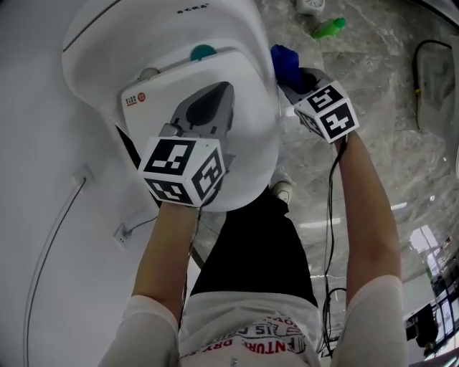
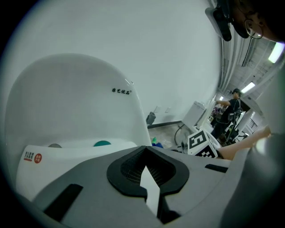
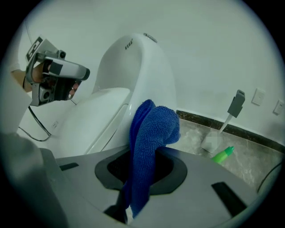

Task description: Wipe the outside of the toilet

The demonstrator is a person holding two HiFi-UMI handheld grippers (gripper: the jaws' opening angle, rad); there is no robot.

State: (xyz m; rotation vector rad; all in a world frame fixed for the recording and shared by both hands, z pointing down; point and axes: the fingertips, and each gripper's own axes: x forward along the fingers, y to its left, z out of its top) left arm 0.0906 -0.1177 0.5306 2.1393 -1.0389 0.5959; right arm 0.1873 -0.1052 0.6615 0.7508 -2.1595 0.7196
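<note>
The white toilet (image 1: 240, 161) has its lid down, with the tank (image 2: 75, 102) behind it. My left gripper (image 1: 219, 89) hovers over the lid and points at the tank. Its jaws are shut and hold nothing; in the left gripper view (image 2: 143, 165) only a thin sliver of white lid shows between them. My right gripper (image 1: 295, 84) sits beside the toilet's right flank (image 3: 133, 75) and is shut on a blue cloth (image 1: 285, 61). The cloth (image 3: 153, 129) stands up out of the jaws, folded over at its top, close to the bowl's side.
A green bottle (image 1: 328, 28) lies on the marble floor right of the toilet, near a white object (image 1: 312, 6). A teal button (image 1: 202, 51) sits behind the lid. A cable (image 1: 57, 229) runs along the left wall. A black cable (image 1: 419, 72) loops at the far right.
</note>
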